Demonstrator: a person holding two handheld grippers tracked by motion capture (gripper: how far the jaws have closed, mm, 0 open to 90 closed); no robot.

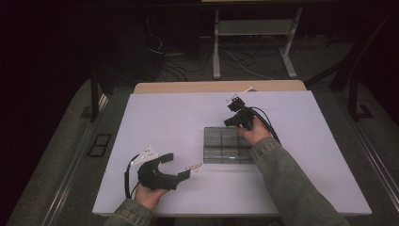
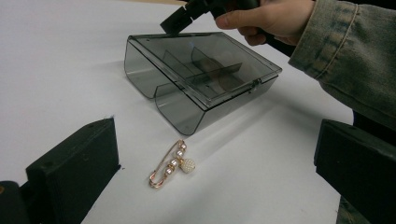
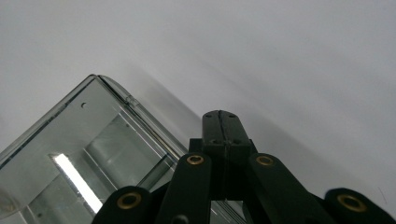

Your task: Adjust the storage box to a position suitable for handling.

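- The left hand-held gripper (image 1: 184, 165) rests low on the white bench (image 1: 164, 117), its 2 jaws spread wide with nothing held.
- Just ahead of it lies a small gold safety-pin brooch with pearly beads (image 2: 172, 164), its long axis slanting up toward the box; the left gripper view shows the beads, the high view a pale sliver.
- Rightward, the smoky clear plastic compartment box (image 1: 228, 145) sits closed.
- The right hand-held gripper (image 3: 225, 133), jaws pressed together and empty, hovers at the box's far edge.

White table (image 1: 155, 117): smoky clear box (image 1: 227, 145), gold beaded pin (image 1: 193, 167) near it.
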